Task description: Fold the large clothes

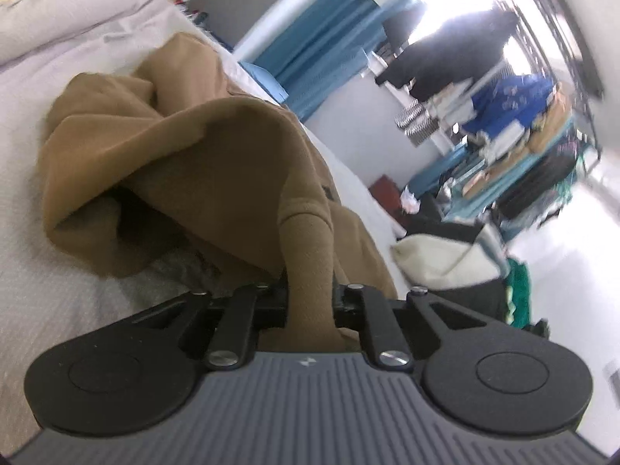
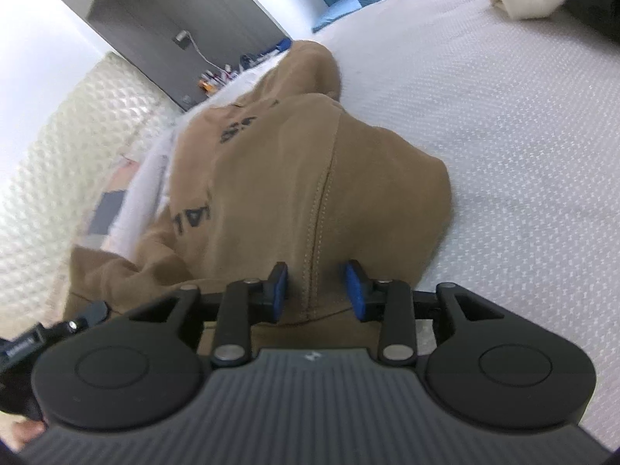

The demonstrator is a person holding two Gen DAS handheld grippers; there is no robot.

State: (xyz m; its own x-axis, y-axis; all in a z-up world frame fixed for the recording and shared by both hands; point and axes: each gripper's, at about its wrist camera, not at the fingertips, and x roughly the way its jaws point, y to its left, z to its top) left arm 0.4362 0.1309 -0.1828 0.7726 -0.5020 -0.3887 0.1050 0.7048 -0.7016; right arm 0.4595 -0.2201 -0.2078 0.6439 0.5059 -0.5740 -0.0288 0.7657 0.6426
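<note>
The left gripper (image 1: pixel 310 294) pinches a ribbed fold of the tan sweatshirt (image 1: pixel 217 147); the right gripper (image 2: pixel 317 290) stands narrowly apart, apparently straddling its seam.

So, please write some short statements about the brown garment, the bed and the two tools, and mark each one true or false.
1. The left tool is shut on a bunched strip of the brown garment. True.
2. The garment lies neatly folded into a flat square. False: it is crumpled and partly lifted.
3. The garment rests on a white bed cover. True.
4. The right tool hangs over bare bed cover with nothing between its fingers. False: a stitched seam of the garment runs between its blue pads; whether they press on it cannot be told.
5. The garment has dark letters printed on it. True.
</note>
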